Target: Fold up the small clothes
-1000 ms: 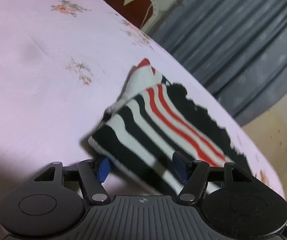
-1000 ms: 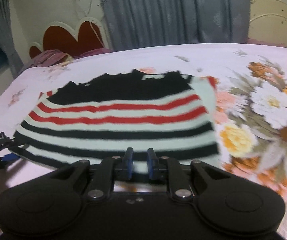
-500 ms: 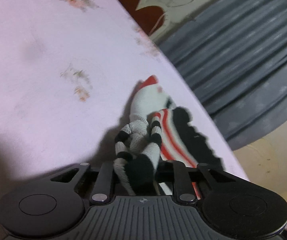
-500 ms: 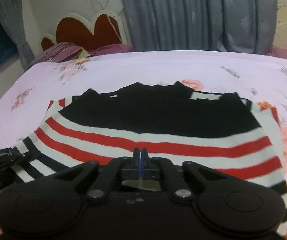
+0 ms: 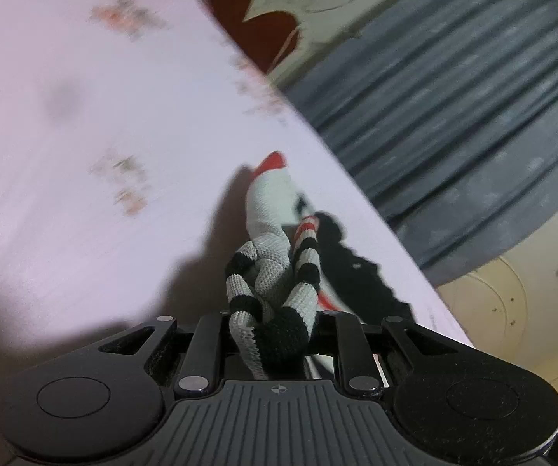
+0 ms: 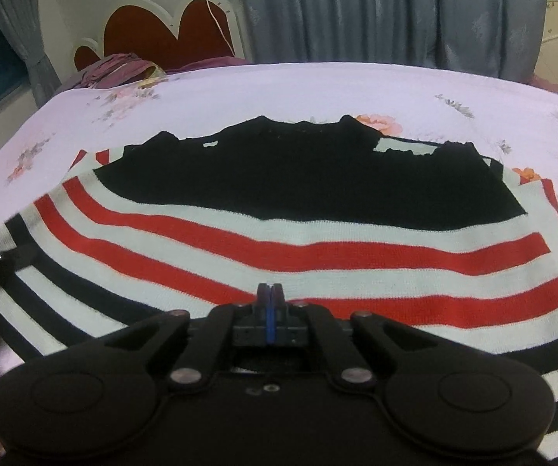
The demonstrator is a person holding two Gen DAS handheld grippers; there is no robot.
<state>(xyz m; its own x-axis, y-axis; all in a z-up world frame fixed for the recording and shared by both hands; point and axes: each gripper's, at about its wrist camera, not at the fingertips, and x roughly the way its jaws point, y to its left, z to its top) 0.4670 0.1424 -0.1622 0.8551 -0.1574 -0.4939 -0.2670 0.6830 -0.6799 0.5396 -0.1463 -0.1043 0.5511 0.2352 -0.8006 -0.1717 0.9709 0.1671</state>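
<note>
Two grippers hold the striped sweater (image 6: 318, 240), which lies spread mid-bed (image 6: 318, 81) — no fold finished. The left gripper (image 5: 275, 318) pinches a bunched corner; the right gripper (image 6: 267, 303) is pressed together on the near hem — folding remains.

In the right wrist view, the striped knit garment (image 6: 302, 233) covers the near and middle bedsheet (image 6: 318, 89), leaving bare sheet along the far edge and far left. A crumpled purple cloth (image 6: 115, 72) sits far left by the heart-shaped headboard (image 6: 174, 35); grey curtains (image 6: 395, 11) close off the far side.
</note>
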